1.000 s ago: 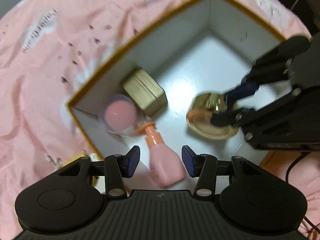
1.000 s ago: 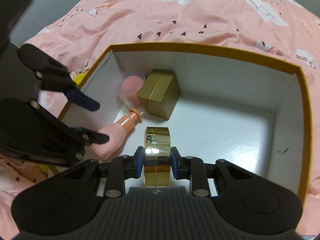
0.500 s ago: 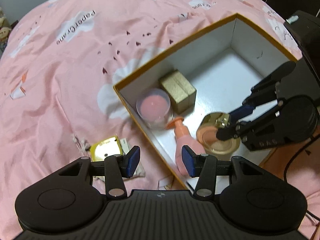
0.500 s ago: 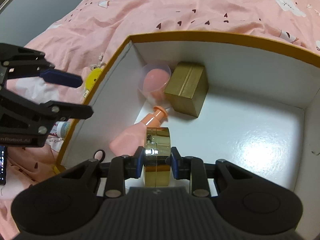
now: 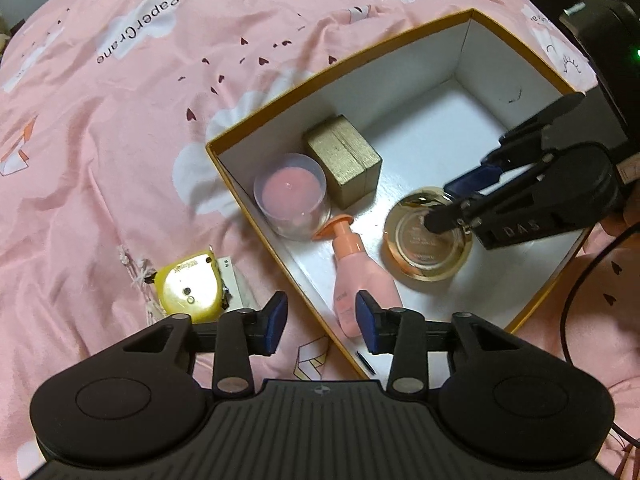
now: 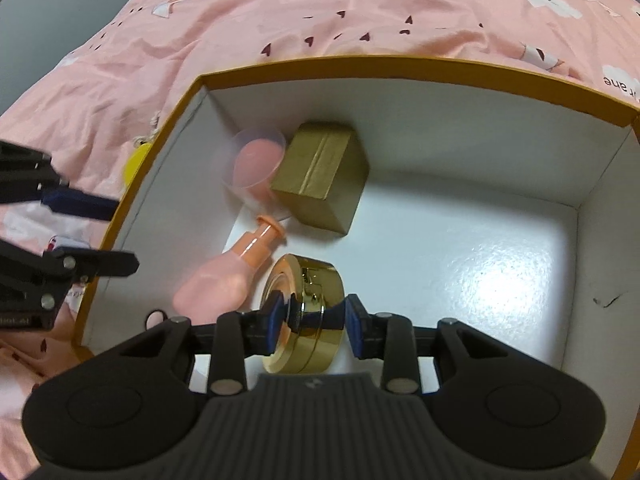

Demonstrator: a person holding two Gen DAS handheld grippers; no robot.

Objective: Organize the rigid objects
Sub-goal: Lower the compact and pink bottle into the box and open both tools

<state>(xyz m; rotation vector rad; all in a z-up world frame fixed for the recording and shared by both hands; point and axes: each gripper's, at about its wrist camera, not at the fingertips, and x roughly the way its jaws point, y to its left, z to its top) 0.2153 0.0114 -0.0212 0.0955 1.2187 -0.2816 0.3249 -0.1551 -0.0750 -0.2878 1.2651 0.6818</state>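
Note:
A white box with an orange rim (image 5: 320, 76) (image 6: 400, 66) lies on a pink bedspread. Inside are a gold cube (image 5: 344, 160) (image 6: 320, 182), a clear cup with pink content (image 5: 290, 192) (image 6: 252, 164), a pink pump bottle (image 5: 356, 272) (image 6: 228, 276) lying down, and a round gold compact (image 5: 428, 248) (image 6: 308, 312). My right gripper (image 6: 314, 318) (image 5: 456, 200) has its jaws spread around the compact, which leans left against one pad with a gap at the other. My left gripper (image 5: 320, 316) is open and empty above the box's near-left wall.
A yellow tape measure (image 5: 190, 284) (image 6: 134, 162) lies on the bedspread just outside the box's left wall, beside a small white item (image 5: 236, 280). The right half of the box floor (image 6: 480, 272) is bare. A black cable (image 5: 580, 292) runs at the right.
My right gripper has opened from its grip on the gold compact, which now tilts between the jaws. My left gripper has pulled back out of the box, bringing the tape measure into view.

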